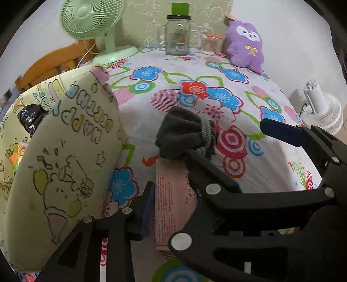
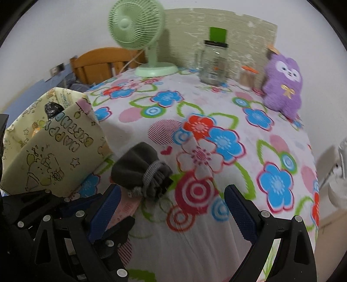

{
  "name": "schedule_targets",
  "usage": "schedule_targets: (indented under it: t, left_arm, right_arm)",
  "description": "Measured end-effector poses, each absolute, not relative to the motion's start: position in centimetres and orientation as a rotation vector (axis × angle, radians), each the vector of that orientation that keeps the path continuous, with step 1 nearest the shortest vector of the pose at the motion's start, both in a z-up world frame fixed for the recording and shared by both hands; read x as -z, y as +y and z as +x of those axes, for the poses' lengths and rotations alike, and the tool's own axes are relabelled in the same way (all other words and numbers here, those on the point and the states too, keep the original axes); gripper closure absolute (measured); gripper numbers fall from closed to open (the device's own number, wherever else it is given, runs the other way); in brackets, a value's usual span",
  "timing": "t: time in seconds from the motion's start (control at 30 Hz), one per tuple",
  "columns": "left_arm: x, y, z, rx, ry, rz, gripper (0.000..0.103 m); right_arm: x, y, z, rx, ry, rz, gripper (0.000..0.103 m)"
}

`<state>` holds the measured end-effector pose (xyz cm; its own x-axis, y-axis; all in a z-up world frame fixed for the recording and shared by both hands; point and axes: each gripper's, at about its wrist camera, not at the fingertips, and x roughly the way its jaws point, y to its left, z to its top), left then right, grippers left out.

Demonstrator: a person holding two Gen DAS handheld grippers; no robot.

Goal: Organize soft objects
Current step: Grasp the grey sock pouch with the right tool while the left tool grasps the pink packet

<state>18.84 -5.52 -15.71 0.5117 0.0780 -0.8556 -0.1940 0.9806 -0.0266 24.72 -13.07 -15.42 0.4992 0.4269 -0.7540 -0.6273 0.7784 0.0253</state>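
A flat pink packet [image 1: 173,195] with small print lies on the flowered tablecloth [image 1: 216,71]. My left gripper [image 1: 173,195] is shut on its sides. A dark grey drawstring pouch [image 1: 184,134] rests on the packet's far end. My right gripper [image 1: 227,138] reaches across from the right, jaws wide open. Its near finger lies beside the pouch's cord and partly hides my left gripper's right finger. In the right wrist view the right gripper [image 2: 171,195] stands open over bare cloth, just right of the pouch [image 2: 138,164] and the packet [image 2: 125,208].
A yellow birthday gift bag [image 1: 65,151] stands open at the left with a black crumpled thing [image 1: 32,119] inside. At the back are a purple plush [image 1: 245,45], a glass jar [image 1: 177,34], a small orange-lidded container [image 1: 210,43] and a green fan [image 1: 93,19]. A white fan [image 1: 321,110] stands off the table's right edge.
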Motion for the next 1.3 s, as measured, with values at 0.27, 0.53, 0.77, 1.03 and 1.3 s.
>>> schedule_targets:
  t: [0.27,0.53,0.77,1.03,1.3]
  left_arm:
    - [15.8,-4.6,19.5,-0.207,1.023,-0.146,0.063]
    - [15.8,-4.4,19.9,-0.200,1.023,-0.156,0.063]
    - [15.9,-4.2,20.0,-0.197,1.017,-0.158,0.063]
    - [15.8,-4.7,19.6,-0.180,1.009,-0.123,0.063]
    - [15.3,-5.7,18.6,-0.153,0.982,-0.088,0.063]
  right_arm:
    - [15.8,-11.8,26.1,-0.696,0.840,-0.291,0.015]
    - [16.7,-10.7,27.6,-0.783,0.873,-0.294,0.039]
    - [17.1,-10.3,27.5,-0.807,0.915,-0.283,0.056]
    - [16.7,-11.5,26.7,-0.727,0.906,-0.278,0.060]
    - [15.8,-13.0,25.2,-0.673,0.892,-0.245,0.060]
